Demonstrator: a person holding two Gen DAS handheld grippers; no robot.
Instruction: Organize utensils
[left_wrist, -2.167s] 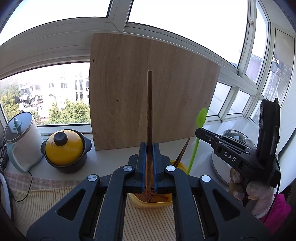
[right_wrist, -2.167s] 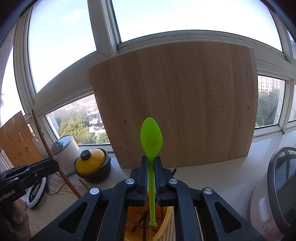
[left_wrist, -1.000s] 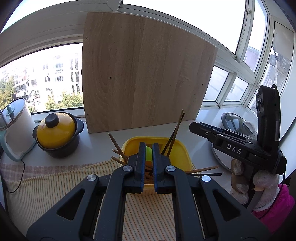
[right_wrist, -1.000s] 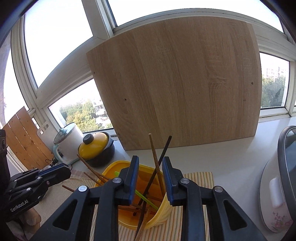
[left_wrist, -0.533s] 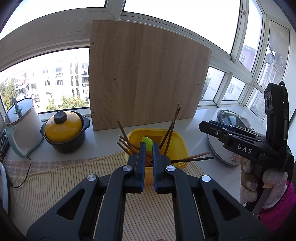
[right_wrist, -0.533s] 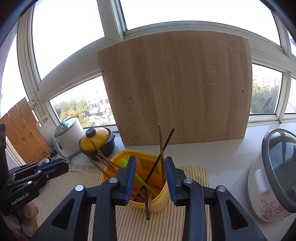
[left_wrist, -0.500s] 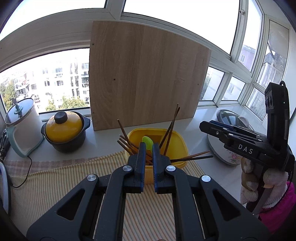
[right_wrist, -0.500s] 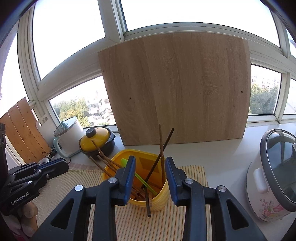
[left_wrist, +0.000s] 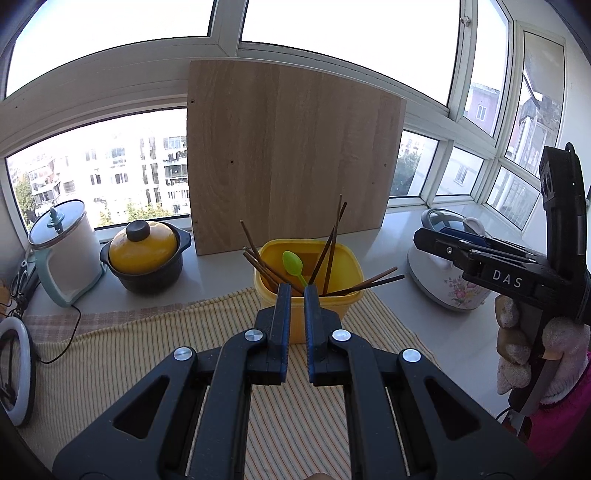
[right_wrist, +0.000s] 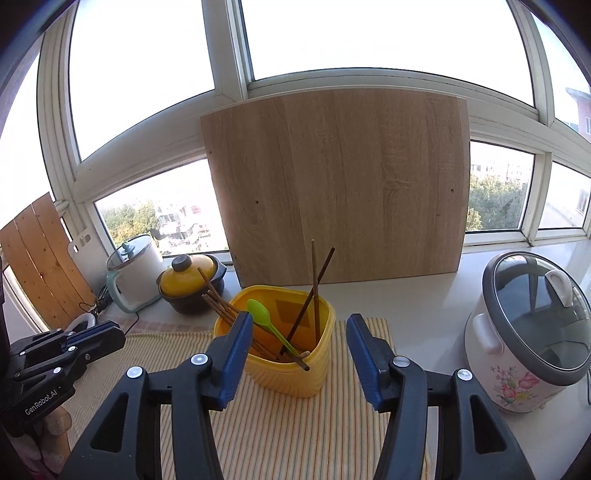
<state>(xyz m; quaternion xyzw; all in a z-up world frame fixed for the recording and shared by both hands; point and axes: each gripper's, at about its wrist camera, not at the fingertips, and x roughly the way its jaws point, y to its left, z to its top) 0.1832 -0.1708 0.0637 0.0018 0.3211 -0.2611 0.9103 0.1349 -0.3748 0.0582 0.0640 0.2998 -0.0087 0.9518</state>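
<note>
So one yellow container (right_wrist: 291, 369) sits on the striped mat (right_wrist: 295, 435), holding one green spoon (right_wrist: 263, 318) and roughly eight brown chopsticks (right_wrist: 314, 284), some leaning out over the rim. Bare mat lies all around the container's front and sides. Right gripper (right_wrist: 299, 354) has just been spreading its jaws, nothing between them, container just ahead. Left gripper (left_wrist: 297, 295) is clenched shut and empty, container right beyond its tips
</note>
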